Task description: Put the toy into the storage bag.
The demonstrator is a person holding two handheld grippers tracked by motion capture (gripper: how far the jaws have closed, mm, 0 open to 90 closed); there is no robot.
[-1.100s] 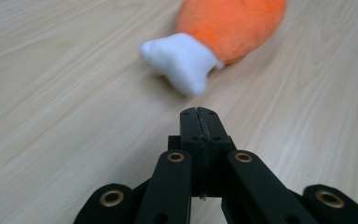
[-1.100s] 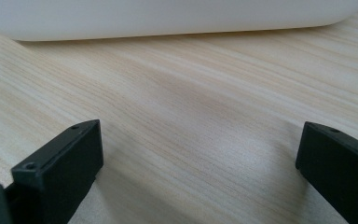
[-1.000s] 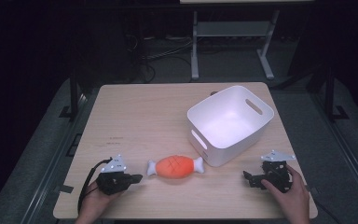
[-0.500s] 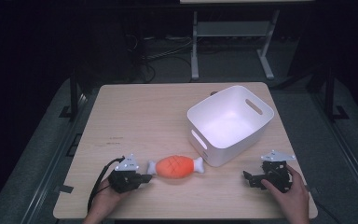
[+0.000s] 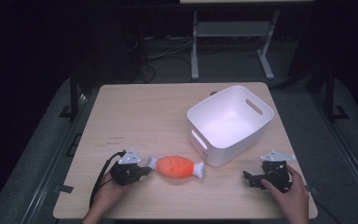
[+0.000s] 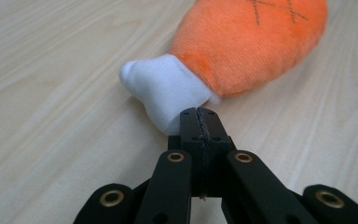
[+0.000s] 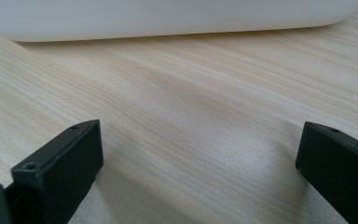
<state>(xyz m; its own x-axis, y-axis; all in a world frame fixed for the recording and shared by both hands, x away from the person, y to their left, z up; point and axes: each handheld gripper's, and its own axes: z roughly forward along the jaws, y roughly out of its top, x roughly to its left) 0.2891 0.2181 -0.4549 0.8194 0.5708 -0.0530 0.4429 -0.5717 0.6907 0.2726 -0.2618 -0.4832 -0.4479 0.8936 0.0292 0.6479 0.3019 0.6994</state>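
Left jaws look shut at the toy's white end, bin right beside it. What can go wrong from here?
1. The left hand-held gripper stands shut against the plush drumstick's white end with no fabric visibly pinched, so a lift may leave the toy behind.
2. Pushing forward could shove the toy into the white bin close beside it.

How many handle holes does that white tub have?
2 show: one slot in the white tub's far right wall, one in its near left wall, facing the orange plush toy. Other walls may hide more.
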